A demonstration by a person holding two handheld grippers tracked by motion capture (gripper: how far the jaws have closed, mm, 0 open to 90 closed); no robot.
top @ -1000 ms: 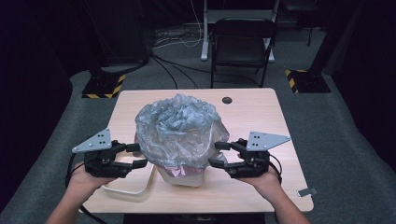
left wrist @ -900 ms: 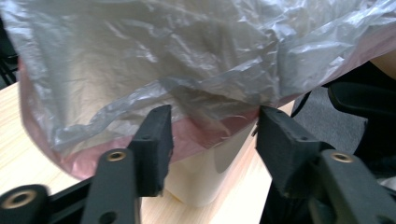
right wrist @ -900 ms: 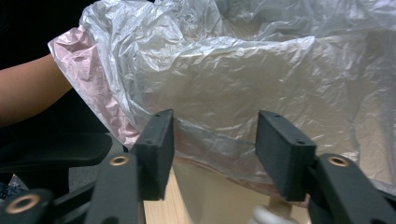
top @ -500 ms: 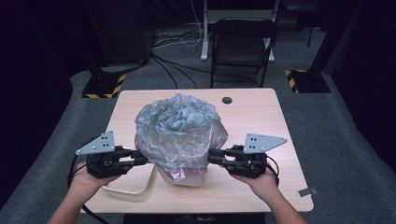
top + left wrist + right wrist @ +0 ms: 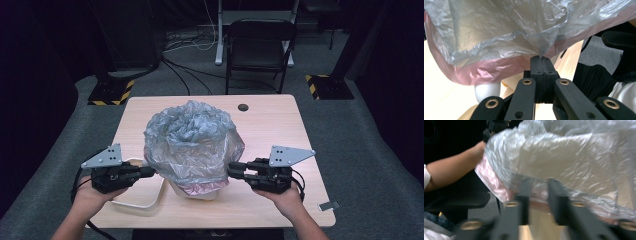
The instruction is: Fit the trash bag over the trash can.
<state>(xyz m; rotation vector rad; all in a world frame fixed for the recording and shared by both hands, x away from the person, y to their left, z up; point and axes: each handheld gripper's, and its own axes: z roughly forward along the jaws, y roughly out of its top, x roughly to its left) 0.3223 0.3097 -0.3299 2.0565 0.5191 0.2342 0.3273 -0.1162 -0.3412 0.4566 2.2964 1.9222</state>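
A grey see-through plastic bag point(image 5: 192, 140) with a pink hem billows over a white bin point(image 5: 200, 191) at the middle of the table. My left gripper point(image 5: 150, 171) sits at the bag's left side. Its jaws have just been closing and now stand together, pinching a fold of the bag's film point(image 5: 541, 51) at the left gripper's point(image 5: 541, 58) tips. My right gripper point(image 5: 232, 170) is at the bag's right side. The right gripper's point(image 5: 539, 182) jaws have just been opening and stand apart, with the bag's hem point(image 5: 541, 195) draped across the gap; that view is blurred.
A flat white ring-shaped piece point(image 5: 145, 200) lies on the wooden table point(image 5: 280, 120) under my left hand. A round hole point(image 5: 243, 107) is near the far edge. A small tag point(image 5: 330, 205) lies at the near right corner. A folding chair point(image 5: 260, 45) stands beyond the table.
Both grippers' jaws, wide apart a second ago, have narrowed at the bag's sides. The left pair has come together on the film. The bag's rim looks pulled out slightly sideways.
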